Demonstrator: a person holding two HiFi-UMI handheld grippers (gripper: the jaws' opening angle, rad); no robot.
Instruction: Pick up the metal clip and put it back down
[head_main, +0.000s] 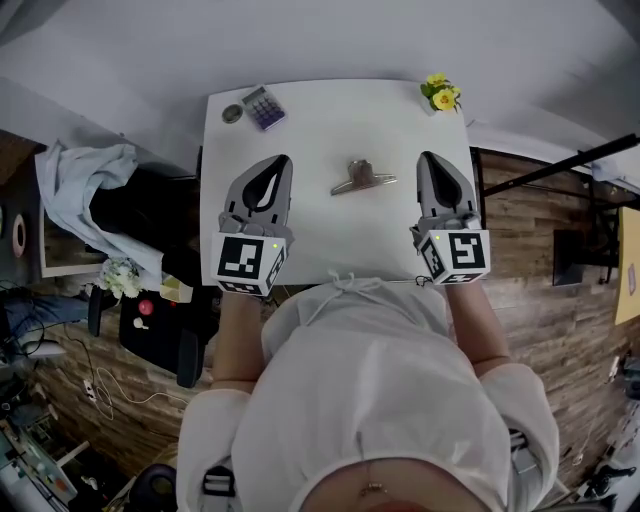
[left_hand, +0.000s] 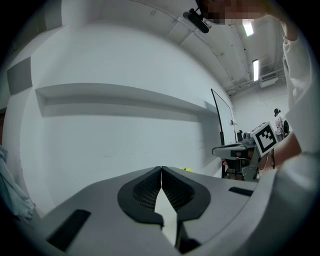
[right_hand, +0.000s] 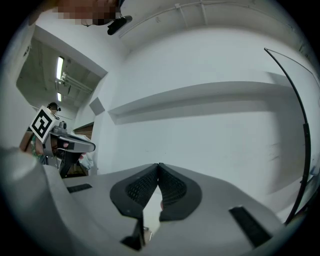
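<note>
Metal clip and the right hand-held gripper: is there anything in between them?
No. In the head view, only bare white table shows between the metal clip and the right hand-held gripper.

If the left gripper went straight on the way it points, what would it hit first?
Likely the white wall: the view from the left gripper shows only that ahead. The calculator on the table seems to lie below its line.

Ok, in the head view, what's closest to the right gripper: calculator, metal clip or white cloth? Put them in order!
From the right gripper:
1. metal clip, mid-table, just left.
2. calculator, far left table corner.
3. white cloth, off the table, leftmost.
</note>
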